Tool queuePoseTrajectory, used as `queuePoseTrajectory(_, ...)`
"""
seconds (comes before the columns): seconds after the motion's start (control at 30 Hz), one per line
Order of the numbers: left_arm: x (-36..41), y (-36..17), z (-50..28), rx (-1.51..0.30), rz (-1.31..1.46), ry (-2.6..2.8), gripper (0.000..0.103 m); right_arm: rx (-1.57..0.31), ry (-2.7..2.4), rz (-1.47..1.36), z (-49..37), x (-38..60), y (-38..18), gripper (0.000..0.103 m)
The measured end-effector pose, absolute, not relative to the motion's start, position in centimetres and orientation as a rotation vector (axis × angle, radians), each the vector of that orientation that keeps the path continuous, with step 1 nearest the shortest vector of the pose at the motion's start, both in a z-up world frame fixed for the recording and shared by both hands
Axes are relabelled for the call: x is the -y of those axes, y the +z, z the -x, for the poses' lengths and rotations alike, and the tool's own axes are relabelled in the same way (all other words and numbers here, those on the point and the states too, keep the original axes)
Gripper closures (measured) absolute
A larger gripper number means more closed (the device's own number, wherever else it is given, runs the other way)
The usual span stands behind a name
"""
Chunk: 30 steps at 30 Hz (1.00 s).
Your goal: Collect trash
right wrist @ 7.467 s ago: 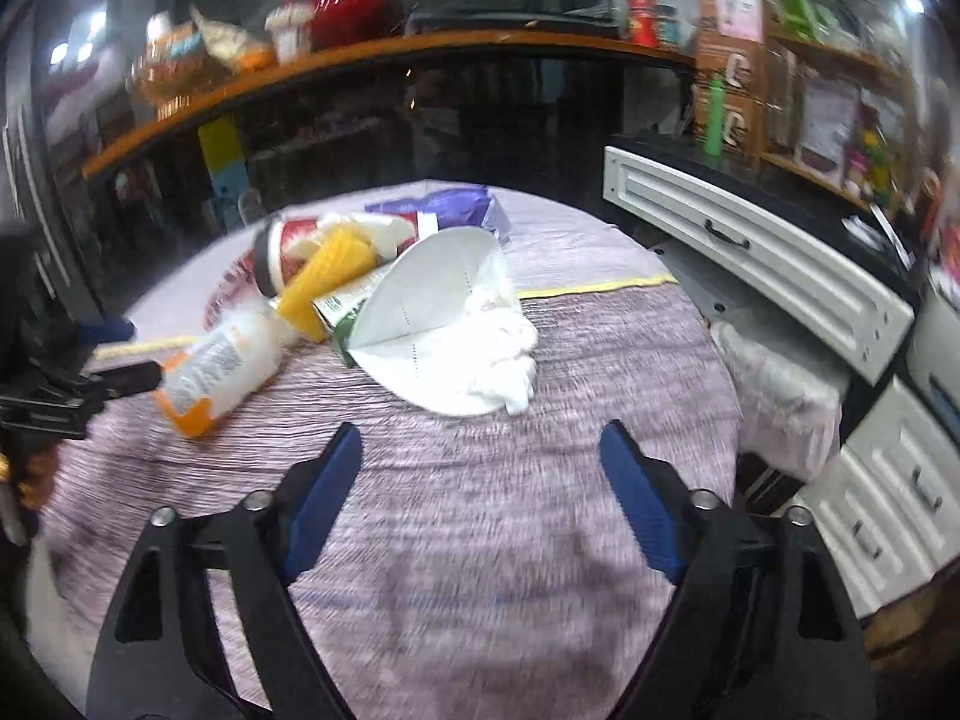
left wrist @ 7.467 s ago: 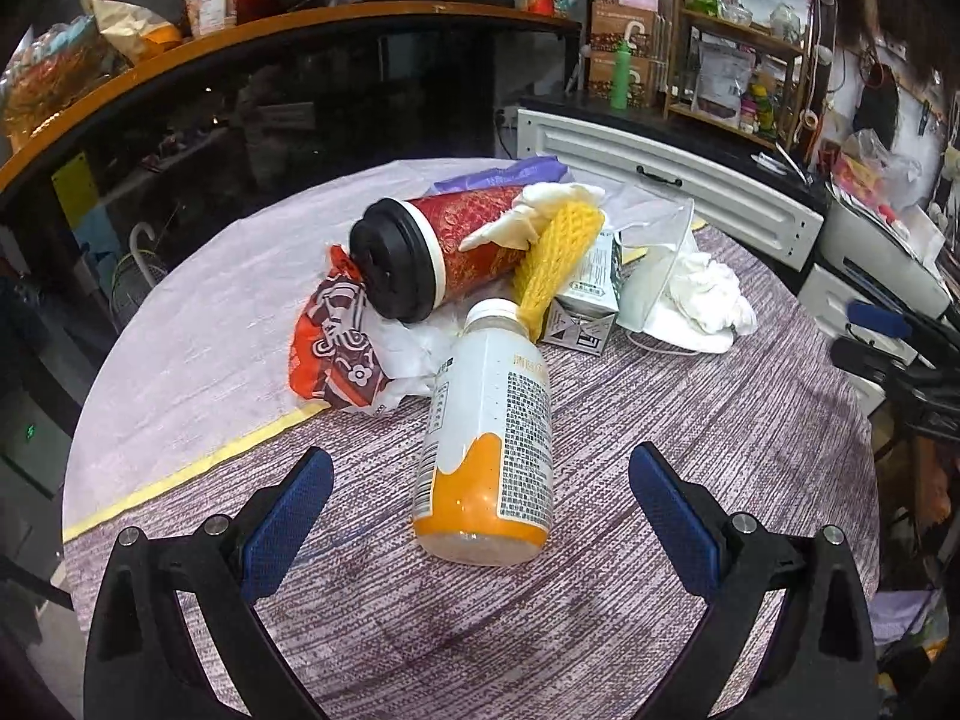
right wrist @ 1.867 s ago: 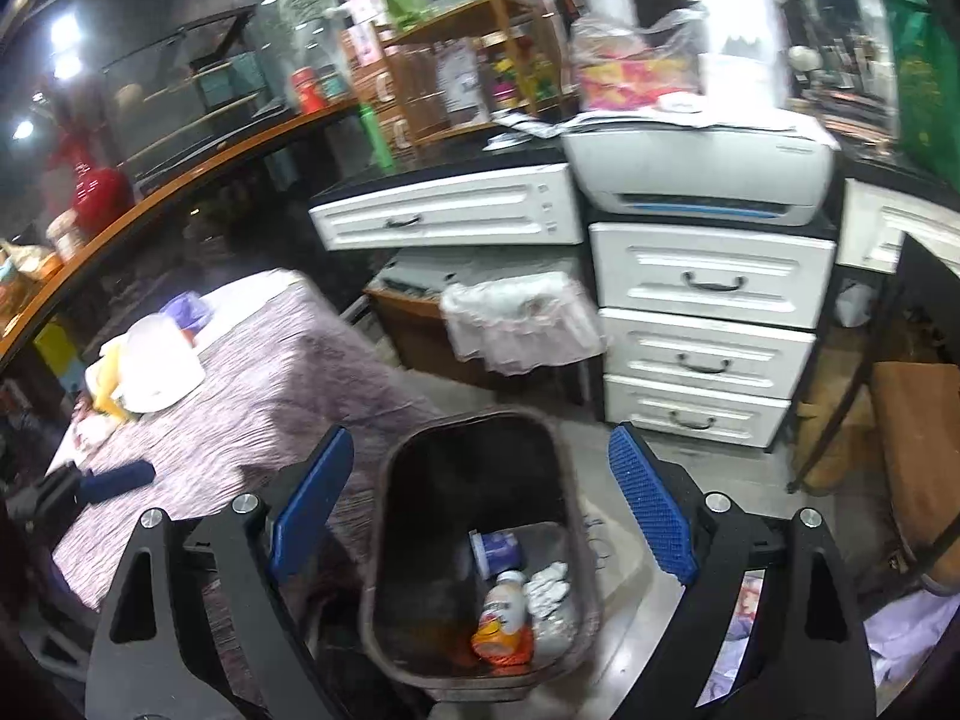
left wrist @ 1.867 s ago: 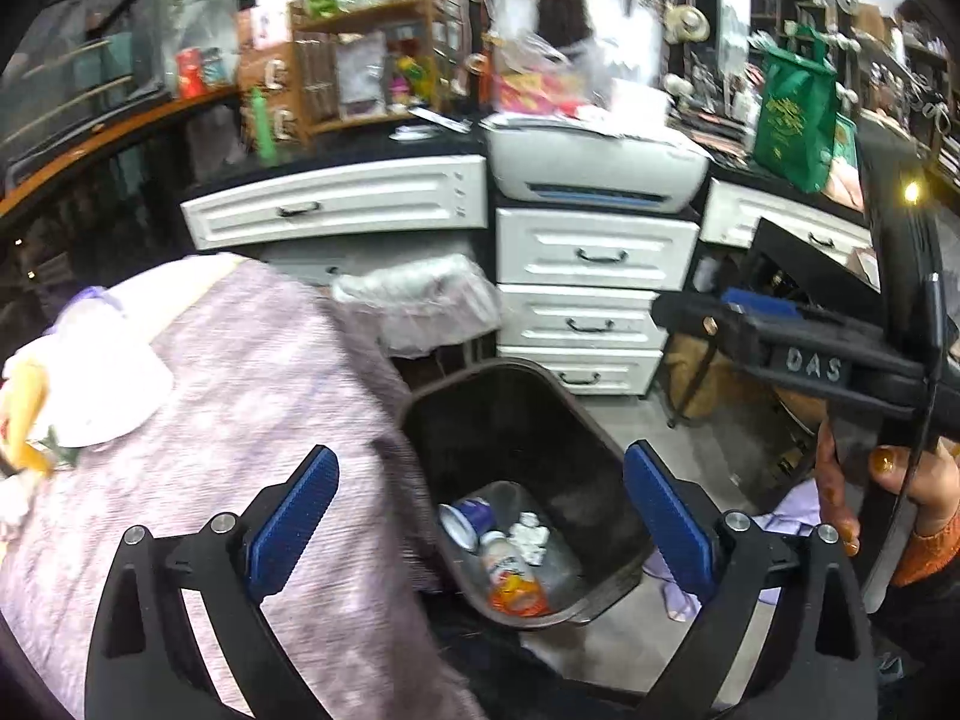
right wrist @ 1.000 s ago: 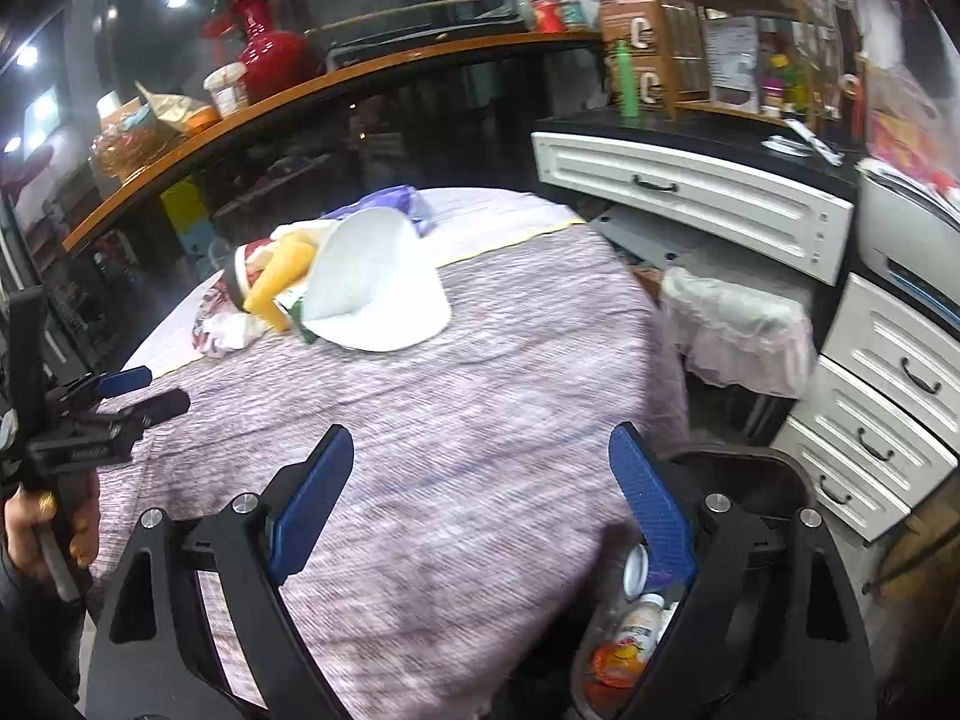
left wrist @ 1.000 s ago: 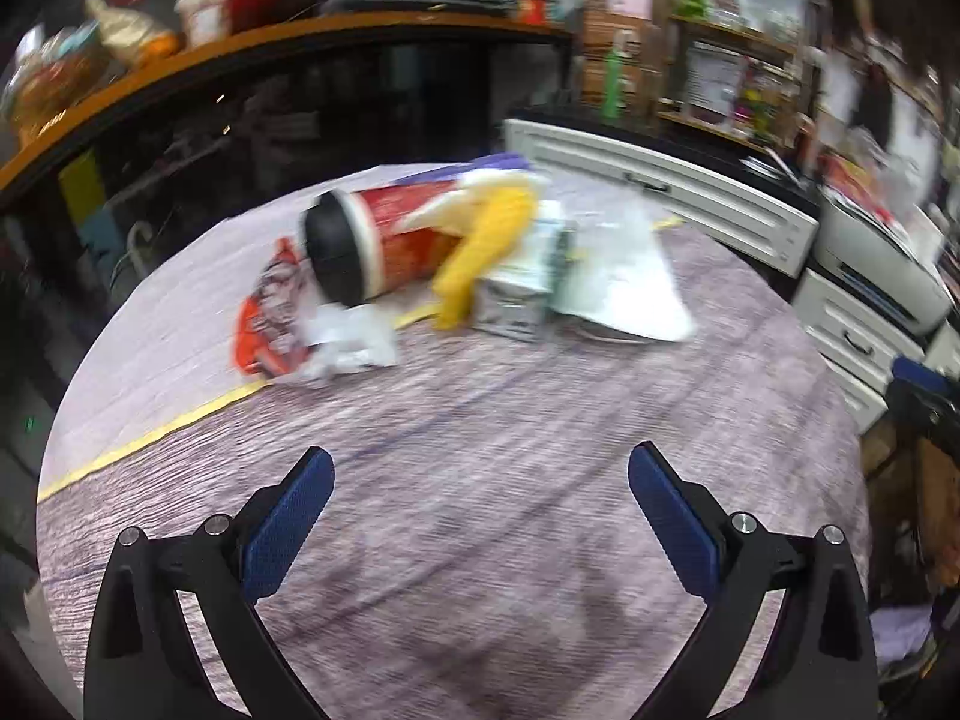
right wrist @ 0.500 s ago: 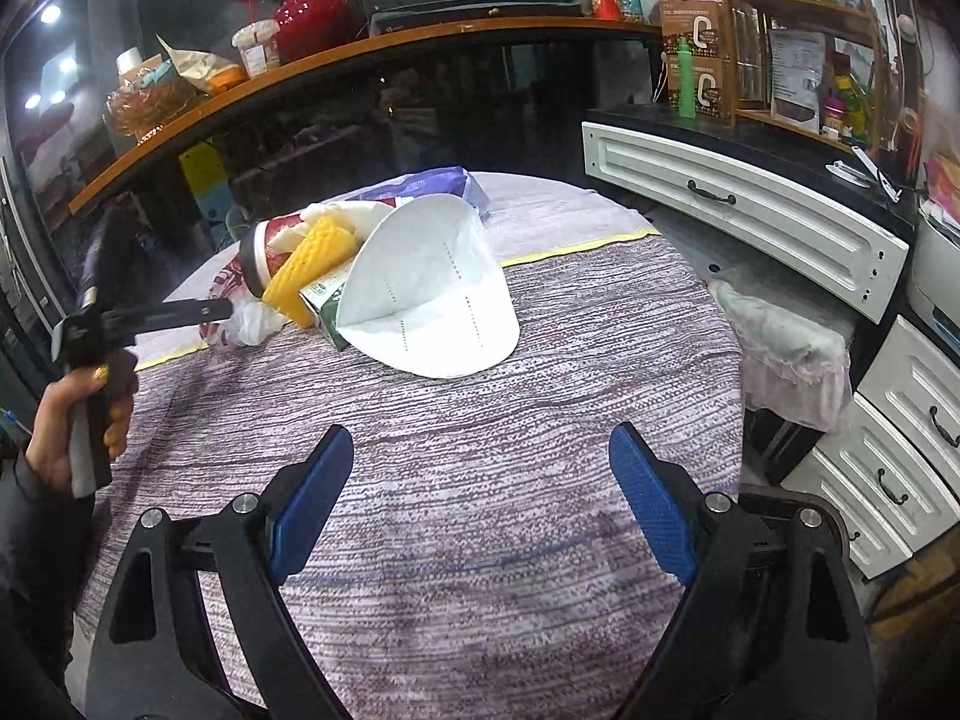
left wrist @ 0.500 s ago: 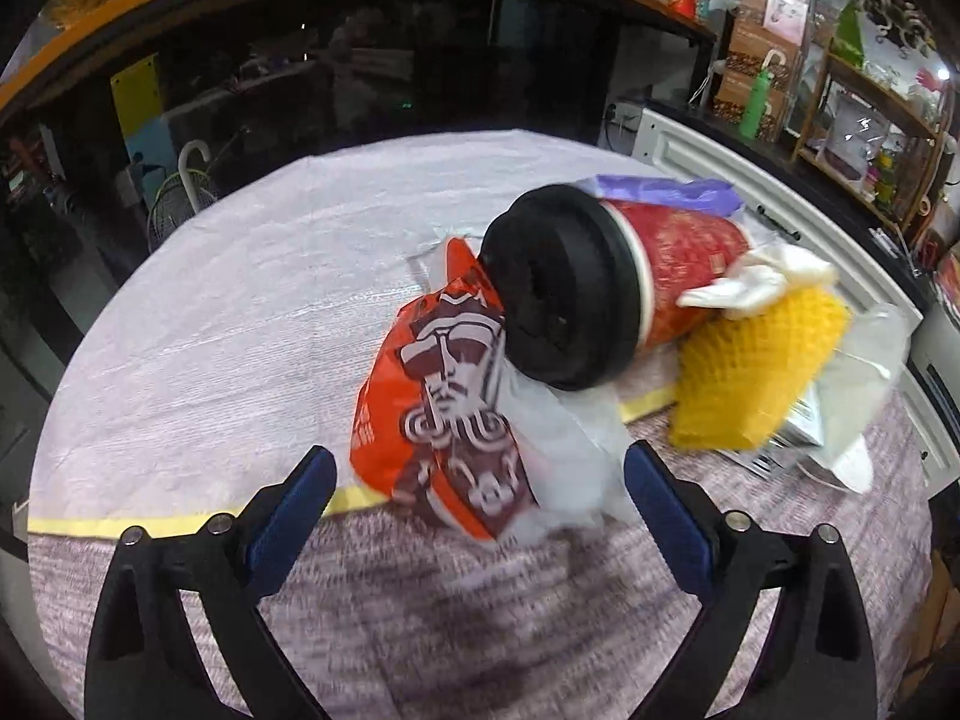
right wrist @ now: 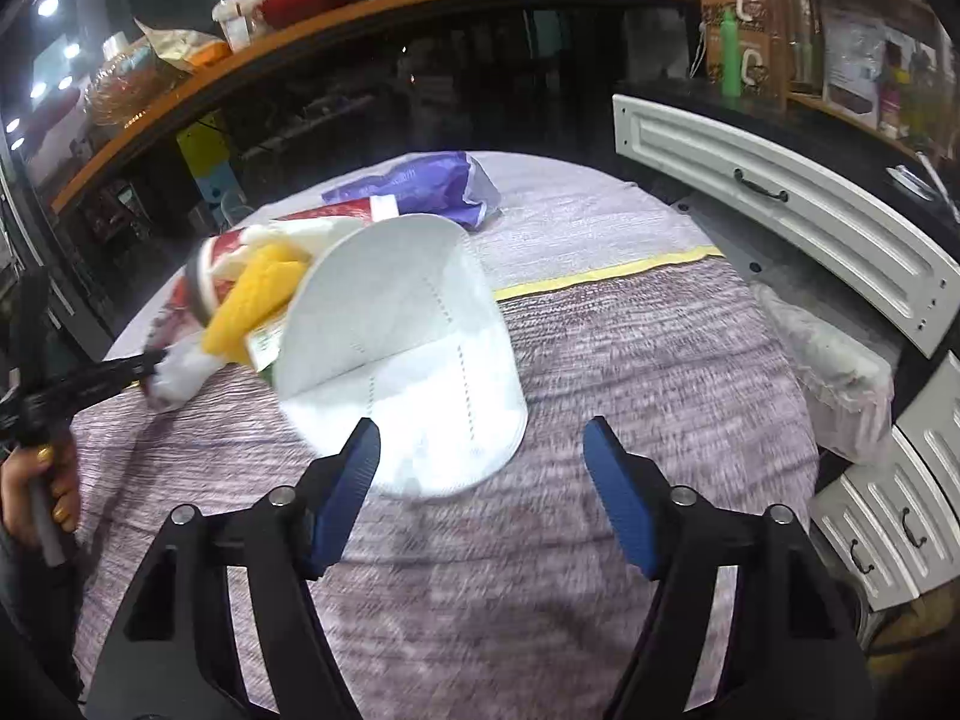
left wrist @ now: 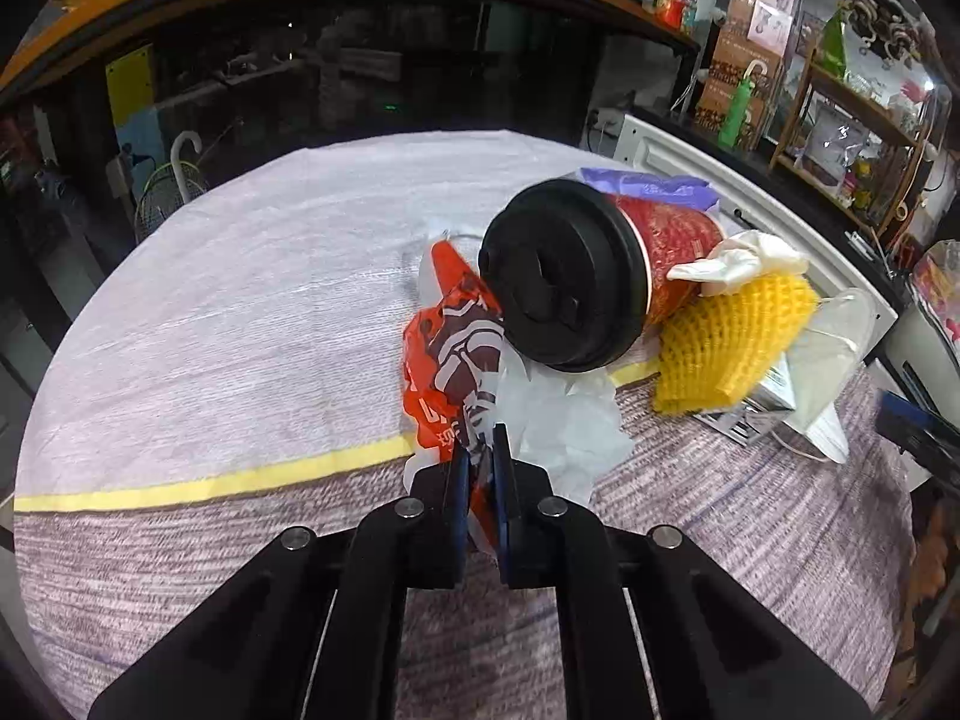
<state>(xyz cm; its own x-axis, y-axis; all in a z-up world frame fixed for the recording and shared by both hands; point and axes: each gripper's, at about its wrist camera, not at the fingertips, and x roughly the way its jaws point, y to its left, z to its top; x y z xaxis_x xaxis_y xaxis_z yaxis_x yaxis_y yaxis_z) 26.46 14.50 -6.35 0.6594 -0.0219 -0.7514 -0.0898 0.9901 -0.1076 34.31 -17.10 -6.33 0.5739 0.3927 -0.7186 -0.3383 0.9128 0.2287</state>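
At lower centre of the left view: left gripper, jaws pinched on the near edge of the orange wrapper, the pile's loosest piece. Above it, red cup lying on its side, yellow mesh beside. In the right view's lower half: right gripper, jaws apart, hovering near the white mask, probably the next pick.

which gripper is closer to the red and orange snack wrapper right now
Left. The left gripper has its jaws shut on the near edge of the snack wrapper. The right gripper hangs open over the white face mask, on the far side of the trash pile from the wrapper.
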Motion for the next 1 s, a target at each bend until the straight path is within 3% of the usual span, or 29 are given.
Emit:
queuePoseTrajectory(0.23,-15.0,-4.5,-23.3,-0.775,0.134,0.052,0.099,-0.923,0.447,-0.024,-39.2,15.4,-8.4,0.057)
queuePoseTrajectory(0.37,-15.2,-4.6,-23.2,-0.780,0.129,0.052,0.100,-0.948,0.466,0.001,-40.1,14.4,-9.0,0.087)
queuePoseTrajectory(0.5,-16.0,-5.2,-24.1,-0.790,0.190,0.023,0.100,-0.929,0.472,-0.010,-39.2,14.6,-8.5,0.095)
queuePoseTrajectory(0.57,-16.5,-5.7,-24.7,-0.822,0.247,0.021,0.090,-0.913,0.470,-0.020,-38.5,15.0,-7.9,0.098)
queuePoseTrajectory(0.63,-16.8,-5.6,-25.5,-0.816,0.272,0.019,0.047,-0.899,0.472,-0.024,-37.6,15.3,-7.3,0.099)
queuePoseTrajectory(0.77,-15.8,-3.6,-26.4,-0.740,0.198,-0.001,0.039,-0.868,0.475,-0.002,-36.1,15.7,-6.2,0.100)
queuePoseTrajectory(0.83,-14.5,-2.5,-27.5,-0.721,0.114,-0.056,0.022,-0.862,0.486,-0.005,-35.5,15.8,-5.8,0.100)
queuePoseTrajectory(1.0,-10.3,-1.0,-31.5,-0.720,-0.257,-0.141,0.021,-0.861,0.502,-0.020,-34.6,16.3,-5.2,0.100)
